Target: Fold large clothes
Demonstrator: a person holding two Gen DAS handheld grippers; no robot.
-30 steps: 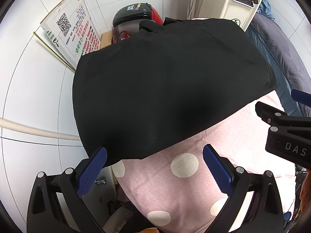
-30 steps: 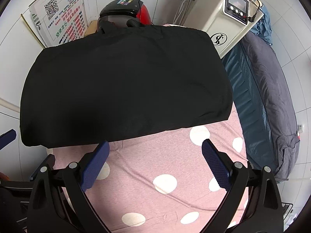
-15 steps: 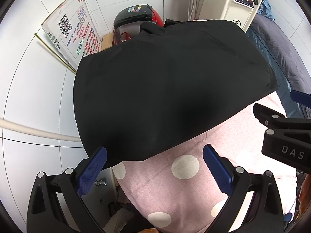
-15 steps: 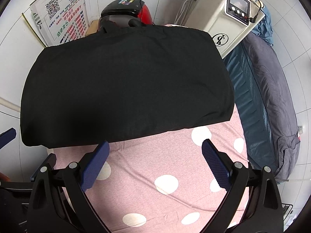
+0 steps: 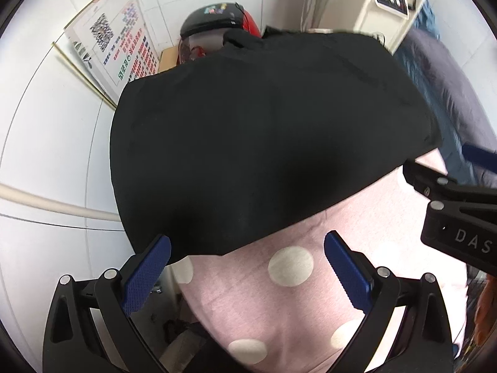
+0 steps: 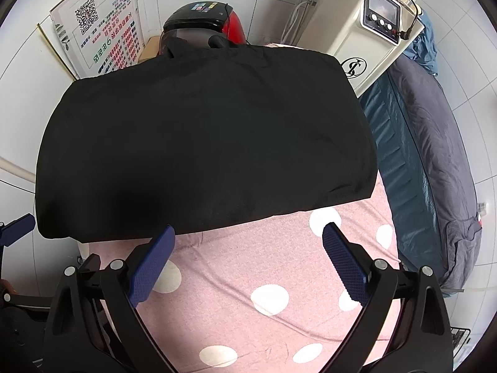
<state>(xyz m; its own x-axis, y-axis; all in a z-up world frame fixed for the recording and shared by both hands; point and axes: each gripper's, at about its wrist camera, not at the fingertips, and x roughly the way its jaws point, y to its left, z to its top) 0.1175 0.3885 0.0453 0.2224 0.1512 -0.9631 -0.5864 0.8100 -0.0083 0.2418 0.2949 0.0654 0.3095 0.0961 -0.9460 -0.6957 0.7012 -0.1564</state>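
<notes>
A black garment lies folded into a wide rectangle on a pink cloth with white dots. It also shows in the right wrist view, on the same pink cloth. My left gripper is open and empty, just short of the garment's near left edge. My right gripper is open and empty, just short of the near edge toward the middle. The right gripper's body shows at the right of the left wrist view.
A red and black appliance and a printed sign stand behind the garment by the tiled wall. A white machine with knobs stands at the back right. A dark grey and teal bed lies to the right.
Both grippers stay open and empty. The views shifted only slightly; the right gripper's body has crept a little further into the left wrist view. The garment has not moved.
</notes>
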